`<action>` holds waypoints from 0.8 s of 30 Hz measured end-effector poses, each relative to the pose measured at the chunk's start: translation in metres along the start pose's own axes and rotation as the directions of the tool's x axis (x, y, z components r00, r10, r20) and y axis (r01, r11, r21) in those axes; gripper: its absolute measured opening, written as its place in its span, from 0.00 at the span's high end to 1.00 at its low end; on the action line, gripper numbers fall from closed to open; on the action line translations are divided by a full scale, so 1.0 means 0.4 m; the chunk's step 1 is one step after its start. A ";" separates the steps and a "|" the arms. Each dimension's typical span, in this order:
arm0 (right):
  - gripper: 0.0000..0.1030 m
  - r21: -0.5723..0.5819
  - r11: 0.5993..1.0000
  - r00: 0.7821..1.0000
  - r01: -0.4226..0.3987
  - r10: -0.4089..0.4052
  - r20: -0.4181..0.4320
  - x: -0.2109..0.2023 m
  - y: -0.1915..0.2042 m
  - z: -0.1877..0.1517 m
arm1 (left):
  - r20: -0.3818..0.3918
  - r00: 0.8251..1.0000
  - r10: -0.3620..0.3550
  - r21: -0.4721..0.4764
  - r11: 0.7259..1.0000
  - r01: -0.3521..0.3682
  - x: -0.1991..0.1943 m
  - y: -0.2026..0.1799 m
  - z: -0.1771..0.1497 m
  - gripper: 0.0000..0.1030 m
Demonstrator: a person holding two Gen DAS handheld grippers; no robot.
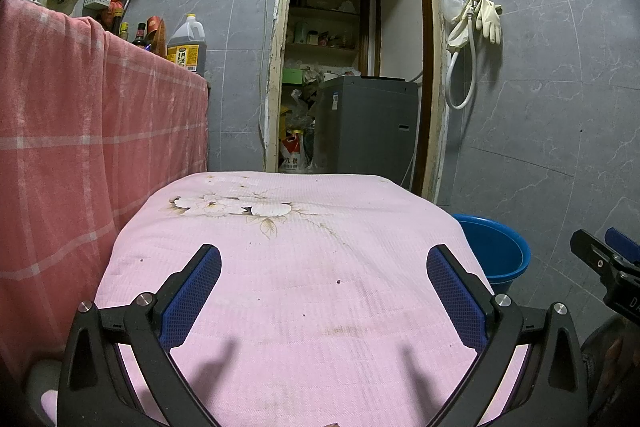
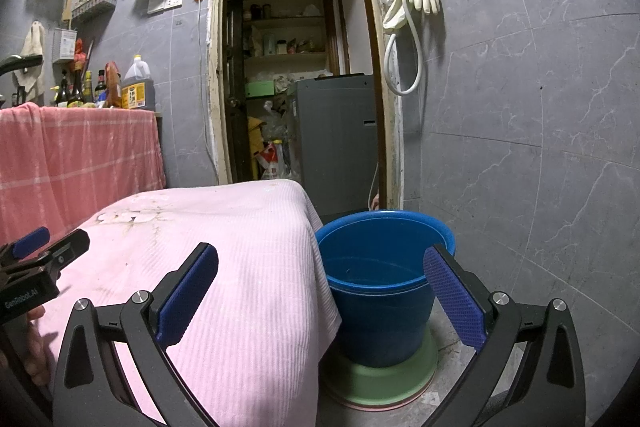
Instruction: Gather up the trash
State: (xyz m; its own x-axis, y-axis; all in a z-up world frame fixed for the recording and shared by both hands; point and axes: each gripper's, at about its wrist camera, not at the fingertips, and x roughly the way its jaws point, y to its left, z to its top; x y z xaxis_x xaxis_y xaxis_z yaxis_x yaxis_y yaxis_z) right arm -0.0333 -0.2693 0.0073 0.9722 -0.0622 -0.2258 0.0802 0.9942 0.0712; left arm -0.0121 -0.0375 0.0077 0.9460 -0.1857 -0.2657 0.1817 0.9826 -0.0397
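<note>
A pink cloth with a flower print (image 1: 288, 267) covers a low table. My left gripper (image 1: 323, 259) hovers over its near part, open, with nothing between the blue pads. My right gripper (image 2: 320, 263) is open too, held over the table's right edge (image 2: 312, 227) and the blue bucket (image 2: 380, 299) on the floor beside it. The bucket (image 1: 494, 251) looks empty inside. The right gripper's fingers (image 1: 600, 259) show at the far right of the left wrist view; the left gripper's fingers (image 2: 44, 251) show at the left of the right wrist view. I see no loose trash on the cloth, only small specks and stains.
The bucket stands on a green basin (image 2: 384, 379). A counter draped in red checked cloth (image 1: 92, 131) with bottles (image 1: 186, 45) stands to the left. Straight ahead an open doorway (image 1: 352, 67) shows a grey appliance (image 1: 368, 123) and cluttered shelves. Rubber gloves (image 1: 488, 19) and a hose hang on the grey tiled wall.
</note>
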 end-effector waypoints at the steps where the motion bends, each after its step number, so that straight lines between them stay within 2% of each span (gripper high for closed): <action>1: 0.00 0.000 1.000 1.000 0.000 0.000 0.001 -0.001 0.000 0.000 | 0.000 1.000 0.000 0.000 1.000 0.000 0.000 0.000 0.000 0.02; 24: 0.00 -0.001 1.000 1.000 0.000 0.000 0.000 0.000 0.001 -0.003 | 0.012 1.000 0.012 0.006 1.000 -0.012 -0.004 -0.027 -0.002 0.02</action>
State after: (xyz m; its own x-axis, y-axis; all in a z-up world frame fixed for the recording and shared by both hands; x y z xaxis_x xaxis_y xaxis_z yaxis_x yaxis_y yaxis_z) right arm -0.0336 -0.2687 0.0062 0.9721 -0.0618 -0.2262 0.0797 0.9943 0.0706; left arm -0.0157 -0.0477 0.0080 0.9512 -0.1740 -0.2547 0.1719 0.9846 -0.0308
